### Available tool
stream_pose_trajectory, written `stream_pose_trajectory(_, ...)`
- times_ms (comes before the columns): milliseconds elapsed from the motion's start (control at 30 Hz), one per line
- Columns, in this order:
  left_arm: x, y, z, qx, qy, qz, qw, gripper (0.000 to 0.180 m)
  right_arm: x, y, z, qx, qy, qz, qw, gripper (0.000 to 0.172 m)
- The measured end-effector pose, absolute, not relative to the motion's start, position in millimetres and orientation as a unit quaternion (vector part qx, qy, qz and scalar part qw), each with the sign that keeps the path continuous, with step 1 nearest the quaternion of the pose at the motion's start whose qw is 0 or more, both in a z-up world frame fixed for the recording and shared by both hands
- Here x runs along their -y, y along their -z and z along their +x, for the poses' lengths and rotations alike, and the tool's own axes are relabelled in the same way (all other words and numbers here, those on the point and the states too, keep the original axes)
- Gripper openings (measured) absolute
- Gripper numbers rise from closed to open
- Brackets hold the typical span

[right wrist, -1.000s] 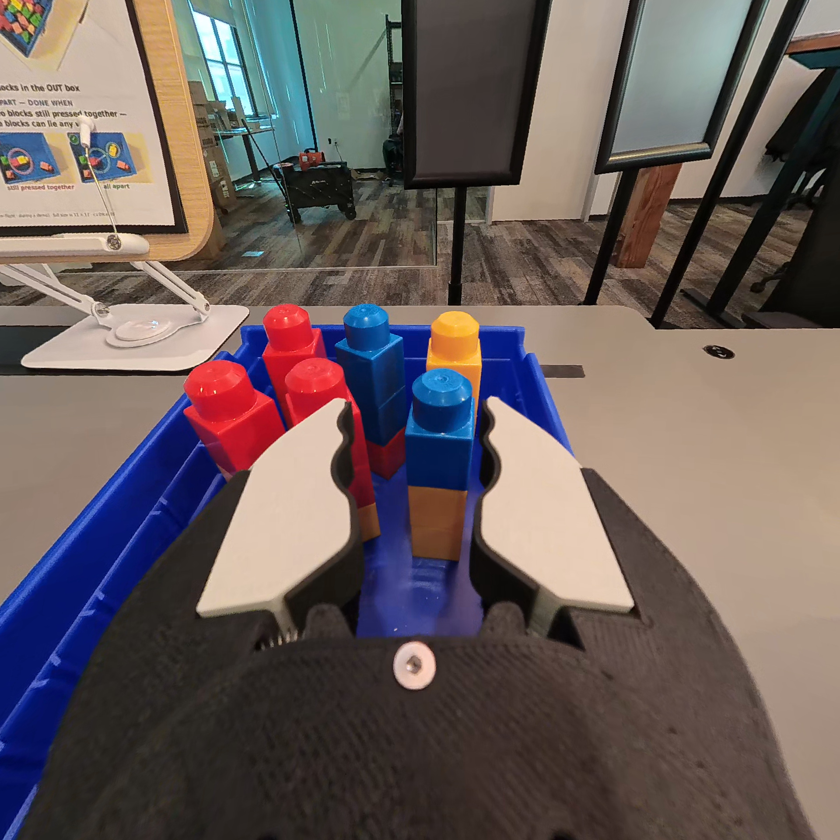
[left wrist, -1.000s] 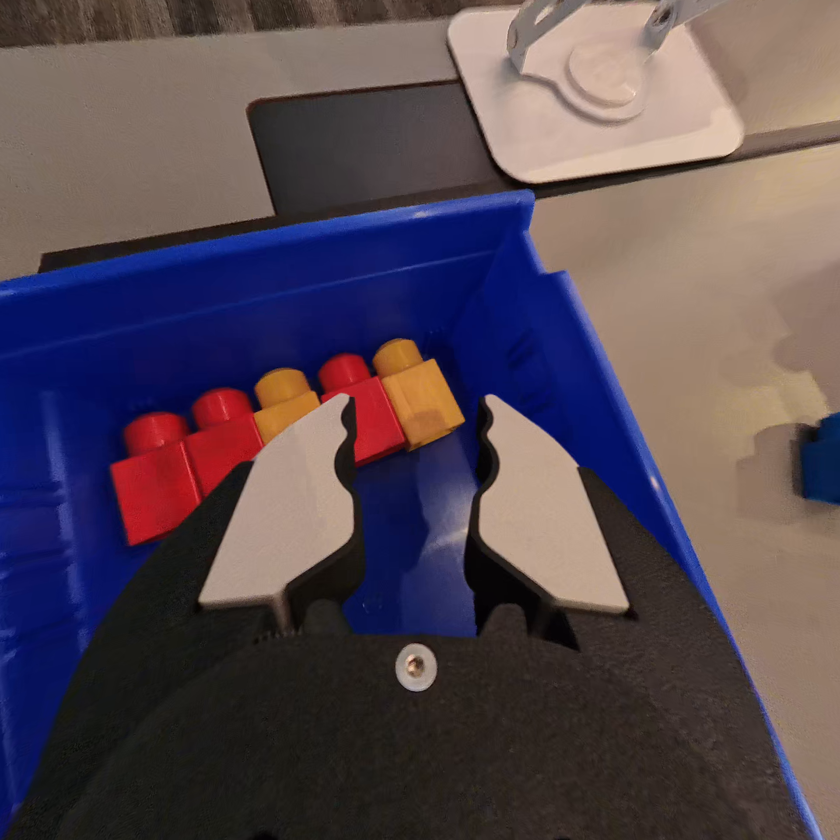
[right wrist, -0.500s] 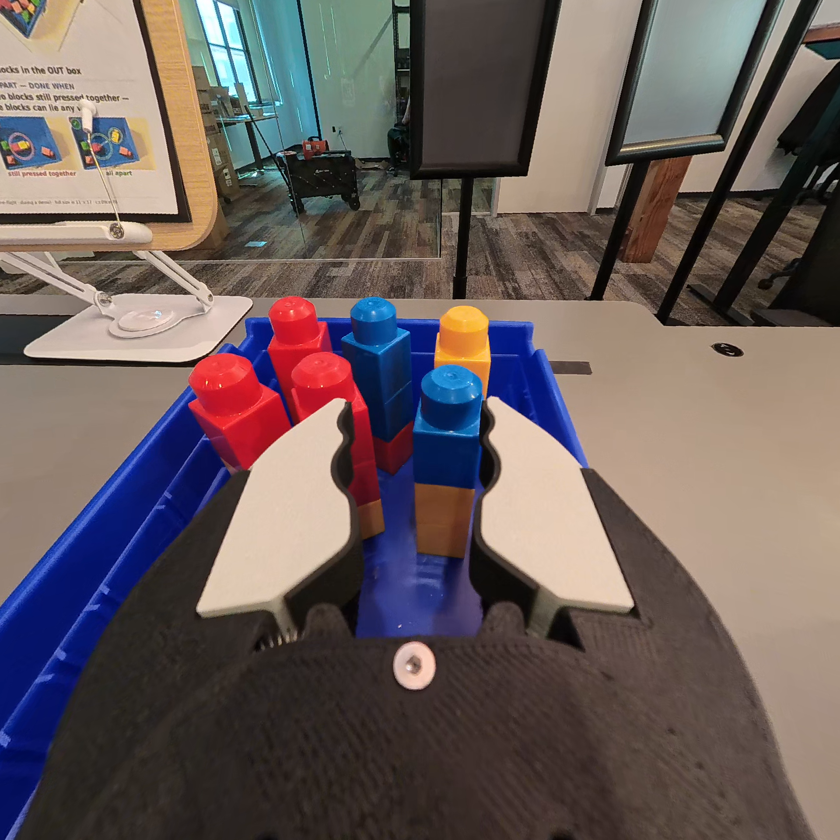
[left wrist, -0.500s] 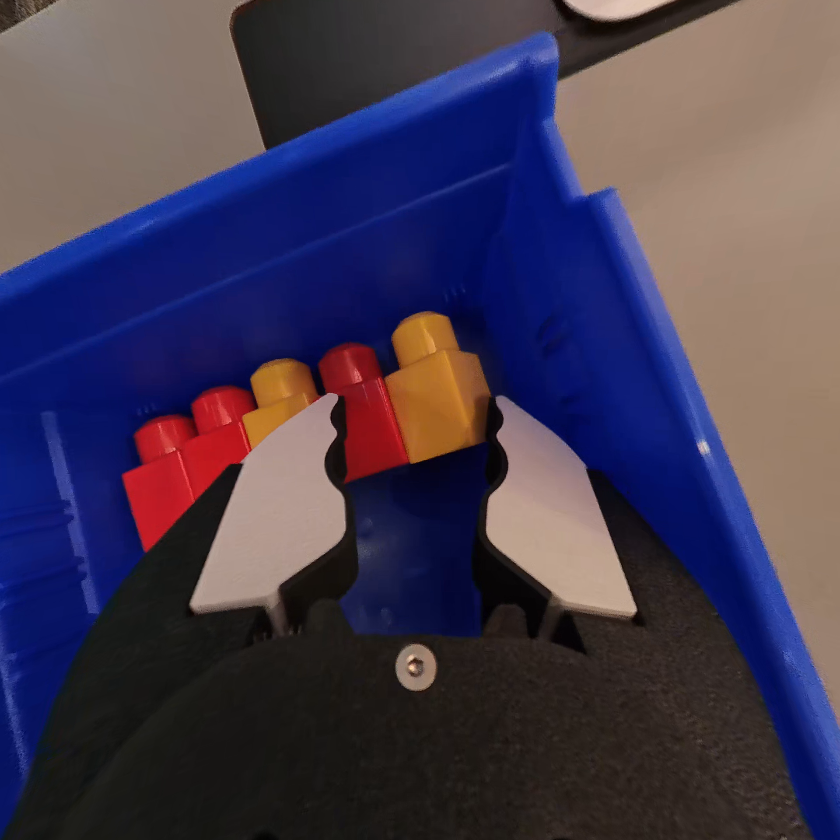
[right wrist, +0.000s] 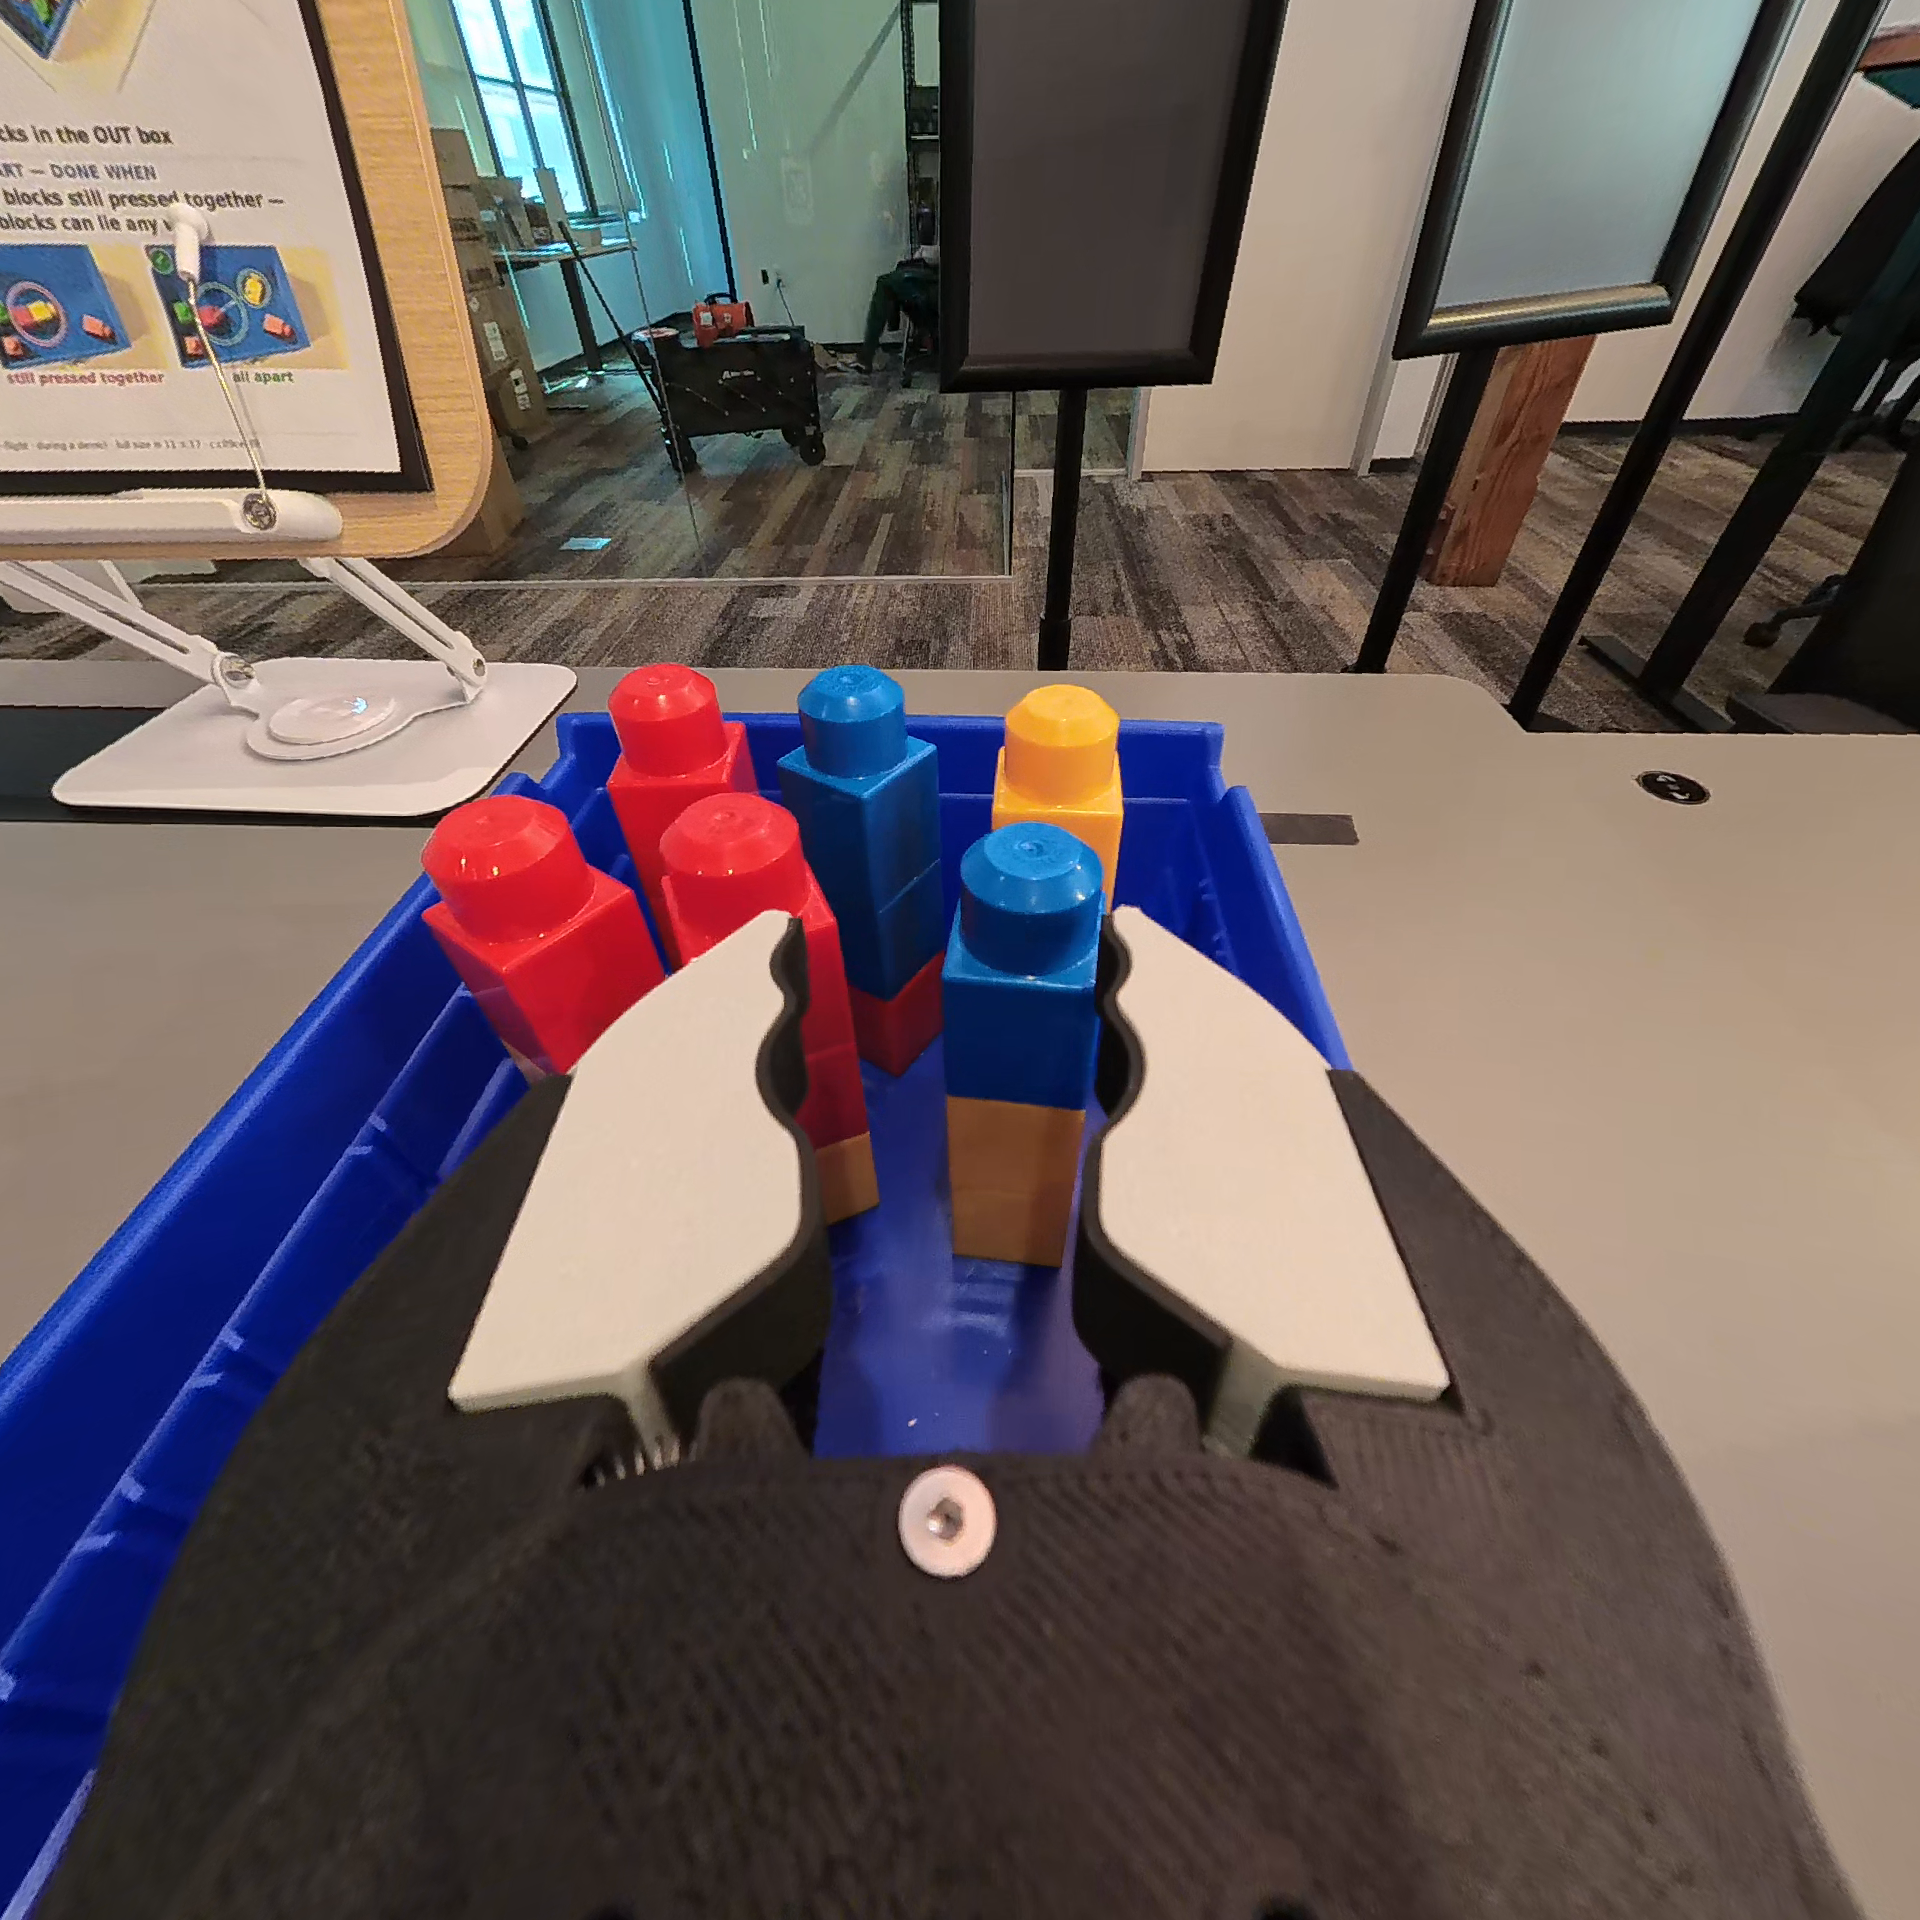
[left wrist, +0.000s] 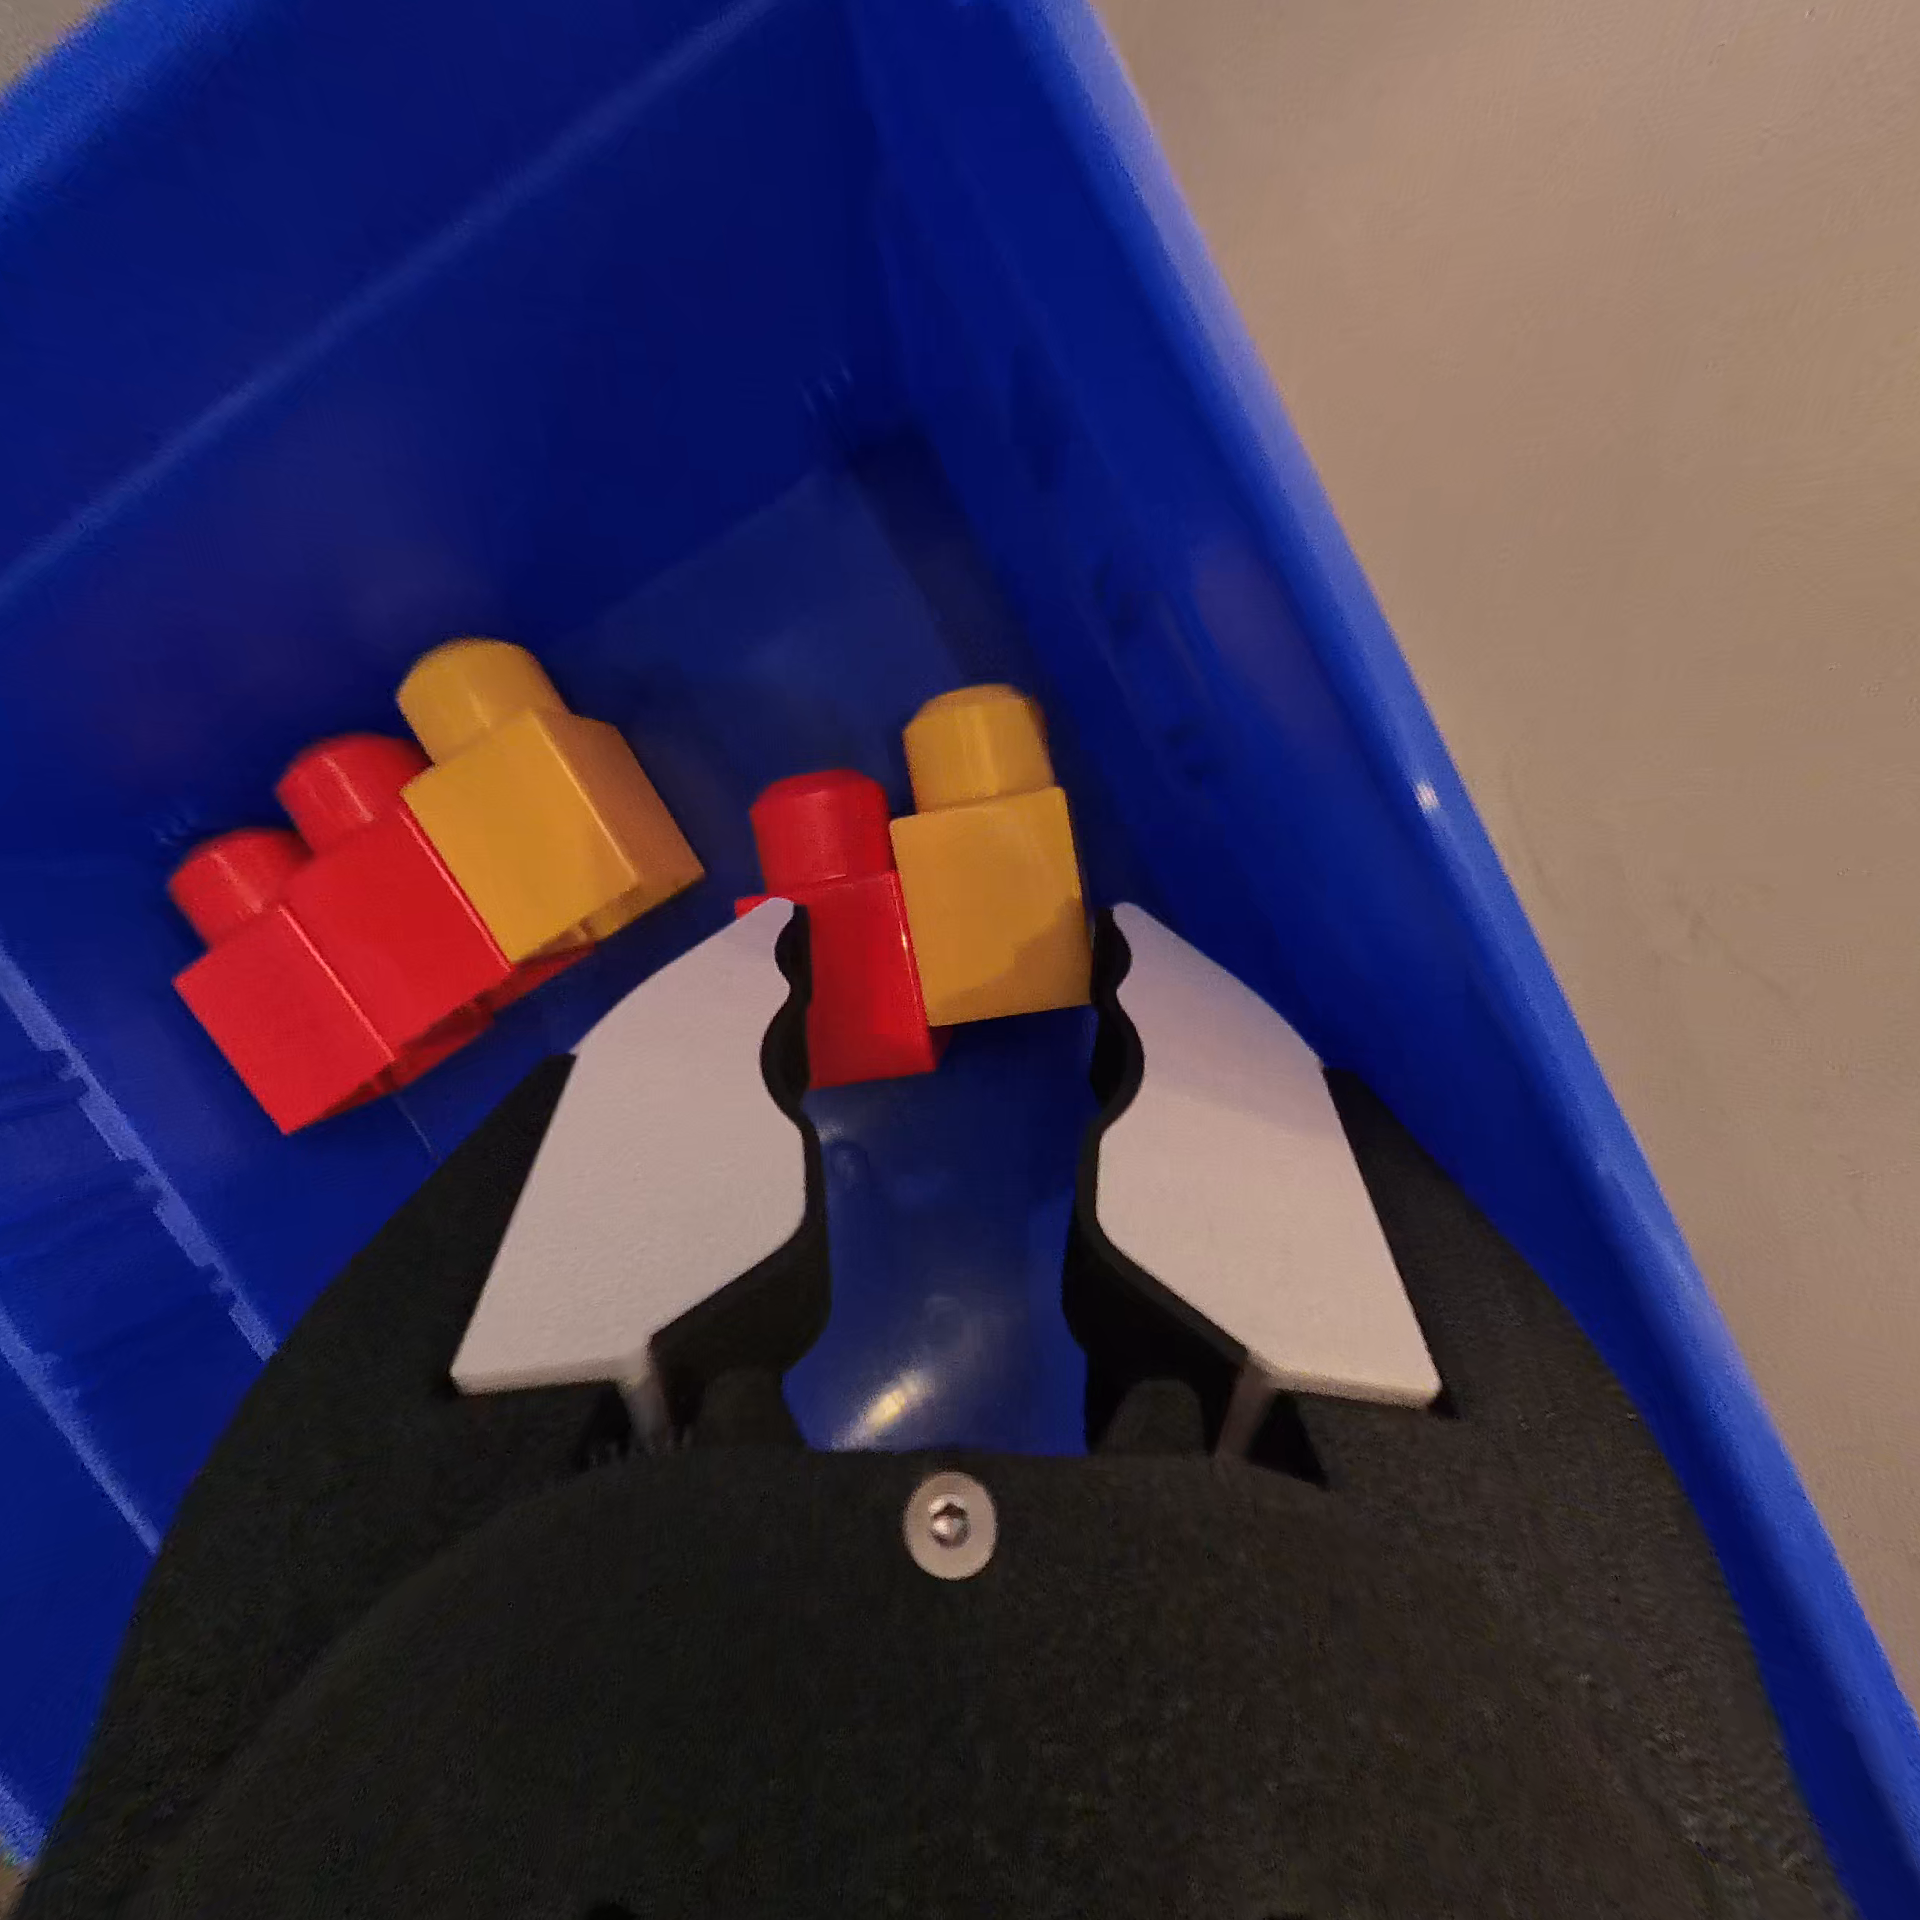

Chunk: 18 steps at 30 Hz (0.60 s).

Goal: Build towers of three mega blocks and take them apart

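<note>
Left wrist view is smeared with motion blur, so the block [left wrist: 935,914] edges look soft. The blue bin [left wrist: 520,416] runs off the frame at 9 and 12 o'clock. Over in the right wrist view, the poster [right wrist: 156,239] gets cropped at 10 o'clock, and the gripper body hides the red towers' [right wrist: 551,956] bases.

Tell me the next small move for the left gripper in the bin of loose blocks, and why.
Probably shift the left gripper slightly right and forward, centring on the yellow block. Its jaws are open and now span both that block and the red block beside it, near the blue bin wall; closing here would likely pinch two blocks, not one.
</note>
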<state>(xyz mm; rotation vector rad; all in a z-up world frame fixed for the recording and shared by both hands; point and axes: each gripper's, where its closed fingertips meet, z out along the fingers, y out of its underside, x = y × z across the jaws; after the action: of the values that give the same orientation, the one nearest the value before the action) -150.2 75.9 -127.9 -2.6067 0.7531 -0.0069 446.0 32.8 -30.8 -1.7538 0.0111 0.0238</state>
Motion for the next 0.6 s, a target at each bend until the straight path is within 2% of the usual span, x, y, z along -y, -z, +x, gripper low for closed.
stream_pose_trajectory(33, -70.7, 127.6, -149.9, -0.275, 0.007, -0.940, 0.203, 0.052, -32.8, 31.2, 446.1, -0.005, -0.010, -0.769, 0.639, 0.054)
stream_pose_trajectory(200, -60.8, 121.3, -143.8, -0.229, 0.070, -0.955, 0.174, 0.045, -32.8, 31.7, 445.9, -0.004, -0.011, -0.770, 0.638, 0.054)
stream_pose_trajectory(333, -66.5, 114.7, -154.7, -0.153, 0.083, -0.969, 0.177, 0.064, -32.8, 31.0, 446.0, -0.004, -0.012, -0.770, 0.638, 0.054)
stream_pose_trajectory(600, -60.0, 124.4, -158.3, -0.148, 0.035, -0.978, 0.144, 0.079, -33.7, 33.9, 445.4, -0.002, -0.014, -0.774, 0.633, 0.054)
